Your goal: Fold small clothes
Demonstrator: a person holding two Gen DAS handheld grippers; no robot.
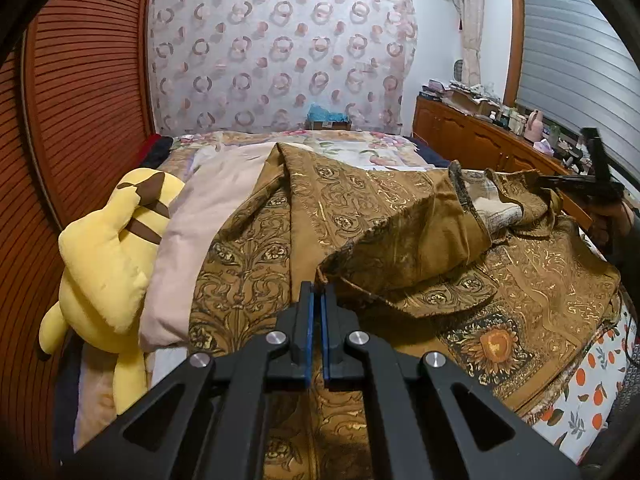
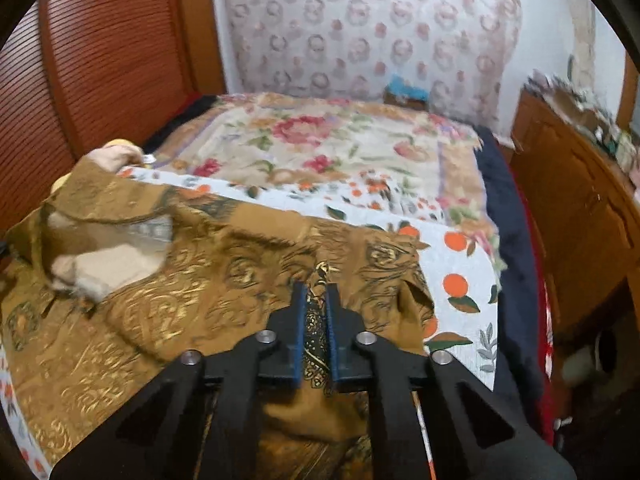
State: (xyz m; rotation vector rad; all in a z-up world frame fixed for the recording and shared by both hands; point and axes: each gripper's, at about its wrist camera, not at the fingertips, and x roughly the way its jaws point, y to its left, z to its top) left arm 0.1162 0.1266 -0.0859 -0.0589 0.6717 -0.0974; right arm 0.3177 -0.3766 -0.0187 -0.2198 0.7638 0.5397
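Note:
A brown garment with gold scroll print (image 1: 400, 232) lies spread over the bed, one part folded back on itself. My left gripper (image 1: 318, 286) is shut, its blue pads pinching a frayed corner of that folded part. At the far right of the left wrist view a hand (image 1: 612, 216) holds my right gripper (image 1: 546, 180) at the garment's other end. In the right wrist view the garment (image 2: 200, 288) fills the lower left, its pale lining (image 2: 104, 256) showing. My right gripper (image 2: 317, 290) is shut on a bunched ridge of the cloth, which shows between its pads.
A yellow plush toy (image 1: 108, 248) and a pink blanket (image 1: 200, 232) lie at the bed's left side, against a slatted wooden panel (image 1: 80, 100). A floral bedspread (image 2: 320, 148) and an orange-print sheet (image 2: 456, 264) cover the bed. A cluttered wooden cabinet (image 1: 480, 140) runs along the right.

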